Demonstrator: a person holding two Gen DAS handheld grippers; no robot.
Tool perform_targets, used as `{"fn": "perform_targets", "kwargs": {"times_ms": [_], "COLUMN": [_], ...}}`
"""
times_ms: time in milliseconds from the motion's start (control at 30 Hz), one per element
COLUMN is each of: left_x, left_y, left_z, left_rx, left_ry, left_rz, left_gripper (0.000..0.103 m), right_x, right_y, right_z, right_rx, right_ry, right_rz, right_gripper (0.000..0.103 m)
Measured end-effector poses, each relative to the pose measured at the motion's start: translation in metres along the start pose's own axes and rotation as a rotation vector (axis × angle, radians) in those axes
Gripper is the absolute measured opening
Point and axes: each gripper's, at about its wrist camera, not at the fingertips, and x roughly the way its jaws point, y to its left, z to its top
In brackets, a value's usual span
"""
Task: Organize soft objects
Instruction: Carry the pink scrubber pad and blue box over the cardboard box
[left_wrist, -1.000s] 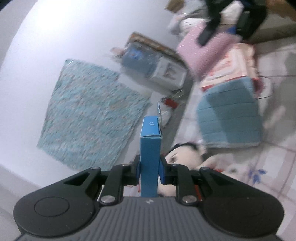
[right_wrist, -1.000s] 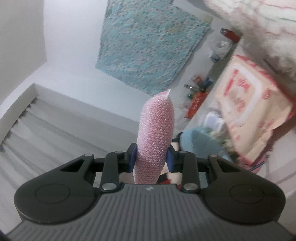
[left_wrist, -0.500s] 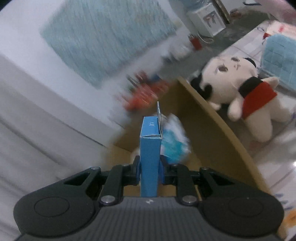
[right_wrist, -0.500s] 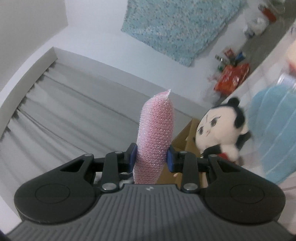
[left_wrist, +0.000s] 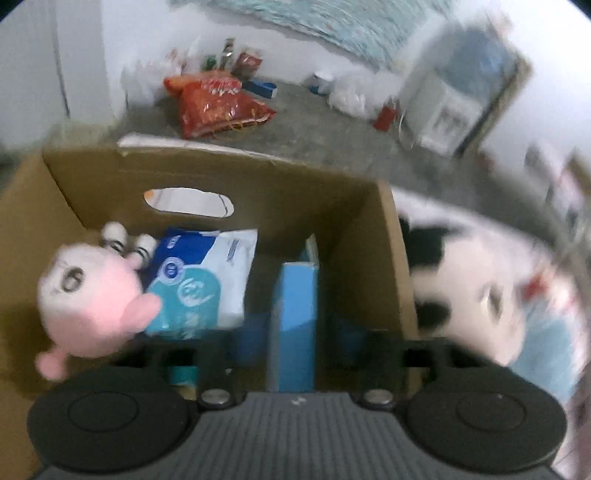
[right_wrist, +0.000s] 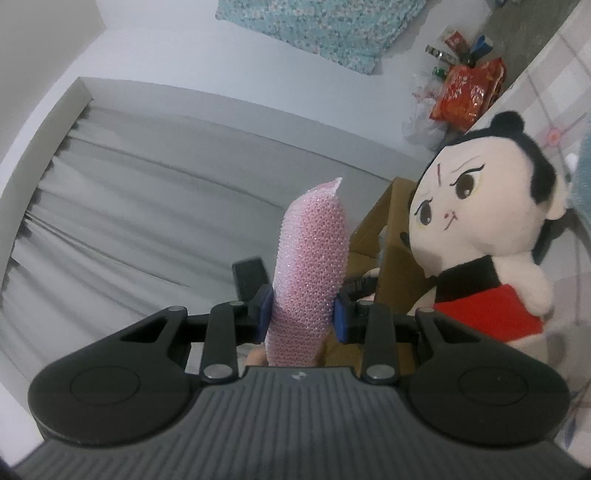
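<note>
My left gripper (left_wrist: 295, 338) hangs over the open cardboard box (left_wrist: 207, 173). Its jaws stand wide apart, with gaps on both sides of the blue carton (left_wrist: 295, 317) between them. A pink and white plush (left_wrist: 92, 295) and a blue and white tissue pack (left_wrist: 199, 280) lie in the box. My right gripper (right_wrist: 303, 314) is shut on a pink mesh sponge (right_wrist: 312, 273), held upright in the air beside the box corner (right_wrist: 384, 229). A black-haired doll in a red top (right_wrist: 491, 229) sits right of the box; it also shows blurred in the left wrist view (left_wrist: 472, 288).
A red snack bag (left_wrist: 218, 101) and small bottles lie on the grey floor by the far wall. A white water dispenser (left_wrist: 450, 110) stands at the back right. A grey curtain (right_wrist: 147, 206) hangs on the left. A light blue folded cloth (left_wrist: 546, 347) lies behind the doll.
My left gripper swung down over the box and its jaws opened off the blue carton. My right gripper kept the sponge and turned toward the doll and box.
</note>
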Motion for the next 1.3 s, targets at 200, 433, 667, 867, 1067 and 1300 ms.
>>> {"fn": "perform_targets", "kwargs": {"times_ms": [200, 433, 667, 867, 1067, 1300], "left_x": [-0.024, -0.019, 0.003, 0.019, 0.044, 0.013], "left_y": [0.014, 0.023, 0.009, -0.003, 0.002, 0.010], "left_z": [-0.016, -0.040, -0.012, -0.013, -0.018, -0.018], "left_rx": [0.074, 0.038, 0.009, 0.078, 0.082, 0.113], "left_ry": [-0.034, 0.045, -0.027, -0.025, 0.009, 0.013], "left_rz": [-0.028, -0.127, -0.047, -0.041, 0.053, 0.059], "left_gripper": [0.050, 0.021, 0.005, 0.006, 0.001, 0.023], "right_x": [0.019, 0.026, 0.034, 0.037, 0.045, 0.051], "right_y": [0.005, 0.016, 0.023, 0.031, 0.028, 0.027], "right_z": [-0.001, -0.008, -0.009, -0.011, -0.016, -0.012], "right_rx": [-0.027, -0.040, -0.041, -0.052, -0.042, -0.050], "right_ry": [0.032, 0.048, 0.041, 0.040, 0.061, 0.072], "right_rz": [-0.013, -0.007, -0.048, -0.077, -0.087, -0.101], "right_gripper": [0.032, 0.032, 0.032, 0.032, 0.033, 0.033]}}
